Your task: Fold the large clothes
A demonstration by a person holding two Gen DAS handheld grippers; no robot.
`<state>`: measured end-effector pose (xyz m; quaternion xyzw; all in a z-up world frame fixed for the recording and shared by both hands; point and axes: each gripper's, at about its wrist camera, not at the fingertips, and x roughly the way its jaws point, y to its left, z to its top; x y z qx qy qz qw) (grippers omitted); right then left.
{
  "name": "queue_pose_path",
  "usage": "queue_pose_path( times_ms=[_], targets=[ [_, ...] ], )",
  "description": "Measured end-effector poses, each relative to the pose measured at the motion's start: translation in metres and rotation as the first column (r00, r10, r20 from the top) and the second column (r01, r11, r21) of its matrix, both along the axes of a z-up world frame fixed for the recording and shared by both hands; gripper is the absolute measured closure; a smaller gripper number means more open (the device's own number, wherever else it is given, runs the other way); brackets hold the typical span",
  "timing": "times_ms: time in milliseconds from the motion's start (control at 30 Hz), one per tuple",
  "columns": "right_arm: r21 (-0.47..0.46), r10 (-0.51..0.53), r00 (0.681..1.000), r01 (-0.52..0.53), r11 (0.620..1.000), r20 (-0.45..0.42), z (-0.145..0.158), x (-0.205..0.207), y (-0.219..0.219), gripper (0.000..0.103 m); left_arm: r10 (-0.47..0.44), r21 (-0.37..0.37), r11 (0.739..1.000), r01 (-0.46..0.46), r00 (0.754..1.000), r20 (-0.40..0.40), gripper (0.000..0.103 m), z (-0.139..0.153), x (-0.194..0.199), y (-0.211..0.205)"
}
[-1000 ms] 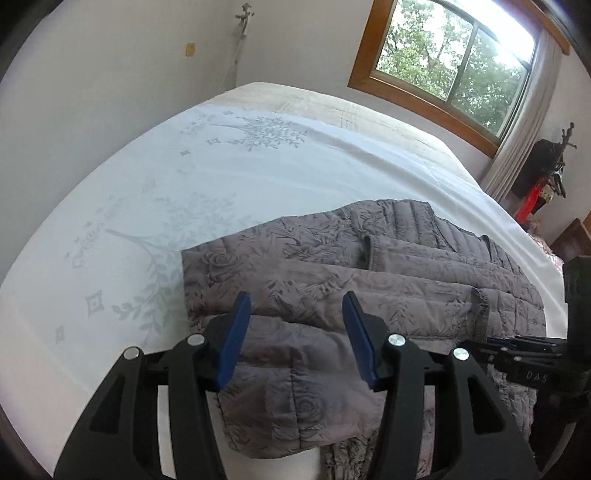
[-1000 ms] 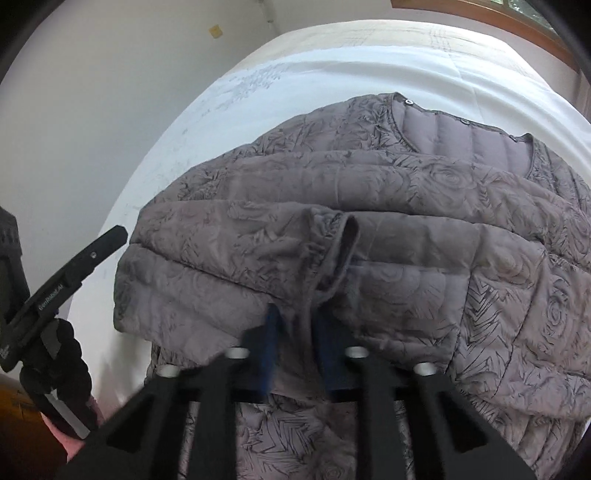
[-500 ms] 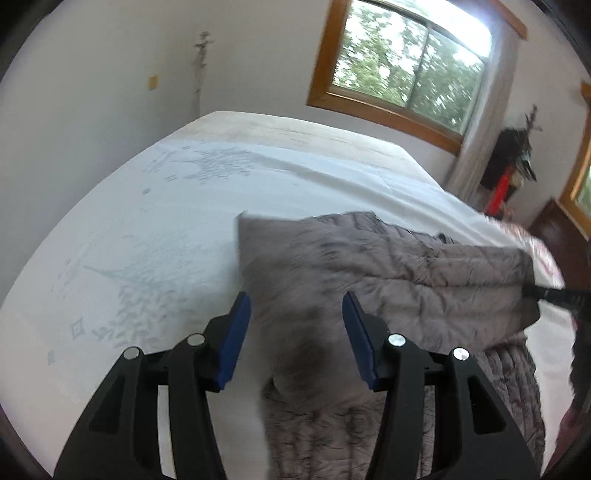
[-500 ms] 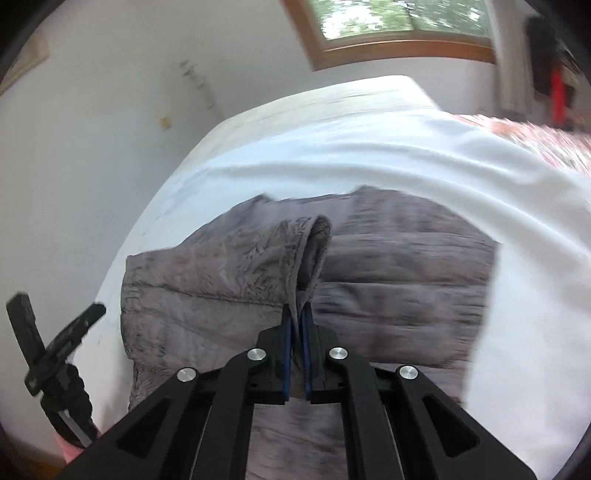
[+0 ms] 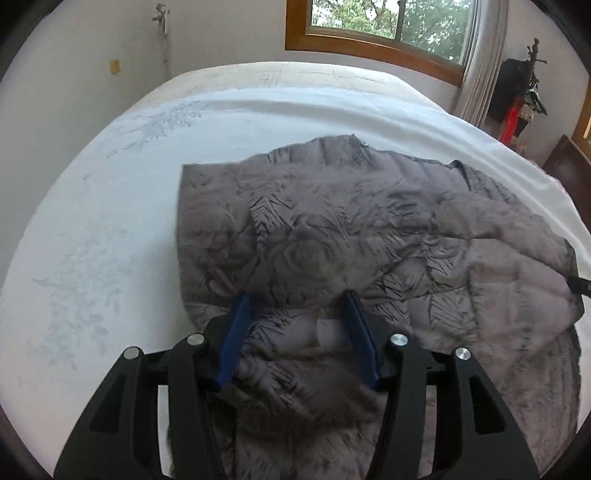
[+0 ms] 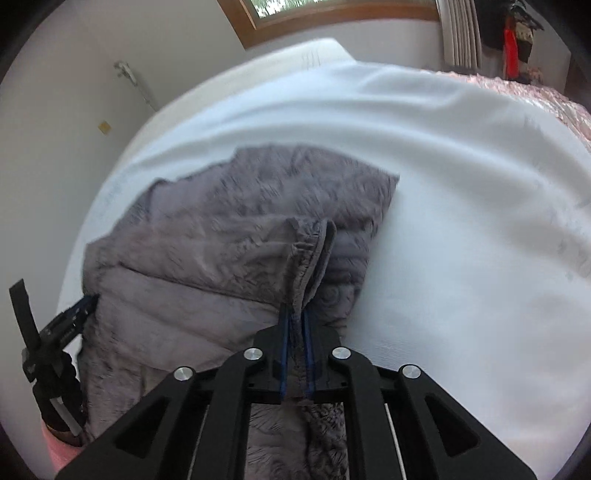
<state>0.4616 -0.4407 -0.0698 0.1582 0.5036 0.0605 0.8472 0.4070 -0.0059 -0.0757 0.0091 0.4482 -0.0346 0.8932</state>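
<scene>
A grey quilted jacket (image 5: 332, 240) with a rose pattern lies on the white bed (image 5: 110, 240), its near part lifted and doubled over. My left gripper (image 5: 297, 306) is shut on a thick puffy bunch of the jacket that fills the gap between its blue pads. In the right wrist view the jacket (image 6: 240, 229) hangs from my right gripper (image 6: 295, 317), whose jaws are just starting to open while a thin edge of fabric is still pinched between them. Each gripper shows in the other's view: the left gripper (image 6: 79, 308) at one corner, the right gripper (image 5: 580, 284) at the other.
The bed sheet (image 6: 461, 221) spreads wide to the right and far side. A wall runs along the bed's left. A wooden window (image 5: 388, 22) and curtain (image 5: 480, 55) stand behind, dark furniture (image 5: 569, 166) at the right. A pink quilt (image 6: 535, 96) lies at the far right.
The right gripper has shut on the jacket's edge. Both grippers lifted the near part off the bed and carried it over the rest, and both views rolled.
</scene>
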Motion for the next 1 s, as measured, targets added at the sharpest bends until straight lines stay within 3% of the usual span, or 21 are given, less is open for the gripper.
queue_pose_path(
  times_ms=[100,233,300,367,500,567,700,800,867,1000],
  targets=[
    [-0.060,0.015,1.000,-0.016,0.998,-0.025,-0.013,0.003,0.011,0.090,-0.012,0.001,1.000,0.012,1.000,0.006,0.050,-0.003,0.000,-0.001],
    [-0.081,-0.003,1.000,0.002,0.997,-0.012,-0.006,-0.003,0.014,0.087,-0.005,-0.025,1.000,0.005,1.000,0.007,0.050,-0.001,-0.003,0.003],
    [-0.151,-0.031,0.998,0.038,0.988,0.048,0.016,-0.012,0.013,0.086,0.014,-0.041,0.999,-0.013,1.000,0.020,0.053,0.013,-0.008,0.008],
    [-0.208,-0.039,0.990,0.067,0.976,0.135,0.041,-0.024,0.017,0.075,0.000,-0.073,0.997,0.004,0.998,0.061,0.053,0.036,-0.018,0.007],
    [-0.155,0.032,0.976,0.002,0.988,0.217,0.064,-0.034,0.037,0.074,-0.049,-0.074,0.996,0.055,0.995,0.081,0.051,0.059,-0.022,-0.022],
    [-0.125,0.071,0.974,-0.044,0.991,0.217,0.059,-0.027,0.049,0.074,-0.089,-0.057,0.994,0.091,0.995,0.049,0.051,0.053,-0.012,-0.047],
    [-0.170,0.080,0.977,-0.046,0.984,0.196,0.036,-0.004,0.064,0.074,-0.110,0.011,0.994,0.110,0.994,0.016,0.051,0.031,0.009,-0.082],
    [-0.190,0.061,0.991,-0.038,0.981,0.119,0.009,0.012,0.059,0.077,-0.097,0.033,0.995,0.098,0.995,-0.016,0.049,0.010,0.024,-0.088],
    [-0.132,0.055,0.995,-0.044,0.990,0.077,-0.007,0.015,0.050,0.077,-0.106,0.019,0.994,0.106,0.994,-0.018,0.047,-0.001,0.028,-0.085],
    [-0.114,0.053,0.995,-0.044,0.992,0.080,-0.008,0.013,0.047,0.077,-0.106,0.024,0.994,0.107,0.994,-0.014,0.048,-0.004,0.025,-0.085]
  ],
)
